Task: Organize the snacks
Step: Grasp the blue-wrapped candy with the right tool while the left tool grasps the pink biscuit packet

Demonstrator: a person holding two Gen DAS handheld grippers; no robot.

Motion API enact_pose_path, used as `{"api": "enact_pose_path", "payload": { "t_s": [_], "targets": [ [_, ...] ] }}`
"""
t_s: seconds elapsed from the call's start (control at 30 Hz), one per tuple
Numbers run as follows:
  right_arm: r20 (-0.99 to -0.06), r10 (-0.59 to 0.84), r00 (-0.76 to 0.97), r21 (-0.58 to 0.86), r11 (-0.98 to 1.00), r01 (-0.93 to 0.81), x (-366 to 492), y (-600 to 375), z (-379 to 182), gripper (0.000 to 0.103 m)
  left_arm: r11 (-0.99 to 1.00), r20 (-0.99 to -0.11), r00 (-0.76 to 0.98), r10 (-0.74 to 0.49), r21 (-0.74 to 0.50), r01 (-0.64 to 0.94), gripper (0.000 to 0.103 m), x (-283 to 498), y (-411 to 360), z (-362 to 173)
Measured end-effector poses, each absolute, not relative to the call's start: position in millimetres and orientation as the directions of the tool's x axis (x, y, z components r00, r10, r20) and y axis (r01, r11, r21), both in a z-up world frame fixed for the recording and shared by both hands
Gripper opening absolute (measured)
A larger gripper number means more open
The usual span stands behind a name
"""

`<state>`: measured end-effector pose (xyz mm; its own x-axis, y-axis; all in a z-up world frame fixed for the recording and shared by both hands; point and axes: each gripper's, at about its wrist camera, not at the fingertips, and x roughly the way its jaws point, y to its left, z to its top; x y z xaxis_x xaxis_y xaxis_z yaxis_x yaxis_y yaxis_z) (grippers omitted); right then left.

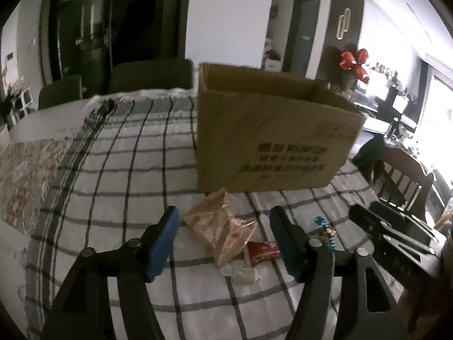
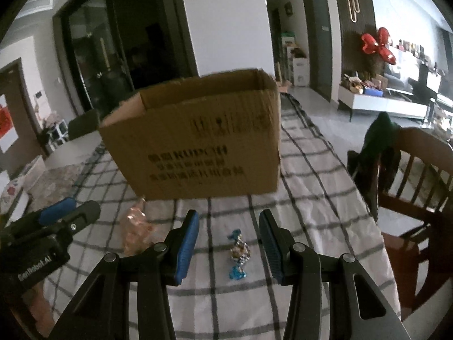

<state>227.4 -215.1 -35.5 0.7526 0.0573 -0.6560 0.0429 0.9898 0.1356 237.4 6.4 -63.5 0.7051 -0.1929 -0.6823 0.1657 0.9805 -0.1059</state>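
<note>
While both claws gape empty, your left gripper (image 1: 223, 243) may crush beige packet (image 1: 218, 226); right gripper (image 2: 229, 243) may flick candy (image 2: 239, 252) away from box (image 2: 198, 141).

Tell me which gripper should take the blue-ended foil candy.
Right. The right gripper is open with the blue-ended foil-wrapped candy lying between its fingers; the left gripper is lined up on the beige crinkled snack packets instead.

Dim room with a white pillar (image 2: 226, 19) at centre. Dark glass doors (image 2: 113, 45) left of it. Wooden chair (image 2: 419, 175) and red balloon (image 2: 378, 46) to its right.
</note>
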Motion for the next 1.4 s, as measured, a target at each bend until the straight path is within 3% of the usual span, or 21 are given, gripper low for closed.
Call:
{"api": "enact_pose_path", "payload": {
  "t_s": [0.6, 0.87, 1.07, 1.2, 1.4],
  "targets": [
    [-0.737, 0.052, 0.674, 0.161, 0.982, 0.100, 242, -215, -83, 0.044, 0.987, -0.756, 0.635, -0.156, -0.140, 0.075, 0.068, 281, 1, -110],
    [-0.752, 0.058, 0.657, 0.158, 0.983, 0.094, 247, -213, -91, 0.031, 0.985, -0.789, 0.592, -0.163, -0.160, 0.058, 0.066, 292, -2, -125],
    [-0.753, 0.057, 0.656, 0.148, 0.985, 0.085, 248, -211, -95, 0.022, 0.982, -0.790, 0.585, -0.185, -0.179, 0.068, 0.056, 294, -4, -127],
    [-0.751, 0.062, 0.658, 0.153, 0.985, 0.082, 248, -212, -94, 0.021, 0.982, -0.782, 0.595, -0.185, -0.175, 0.076, 0.044, 293, -5, -125],
    [-0.739, 0.053, 0.671, 0.143, 0.986, 0.080, 245, -212, -90, 0.021, 0.983, -0.774, 0.606, -0.185, -0.153, 0.104, 0.037, 289, -7, -121]
  ]
}}
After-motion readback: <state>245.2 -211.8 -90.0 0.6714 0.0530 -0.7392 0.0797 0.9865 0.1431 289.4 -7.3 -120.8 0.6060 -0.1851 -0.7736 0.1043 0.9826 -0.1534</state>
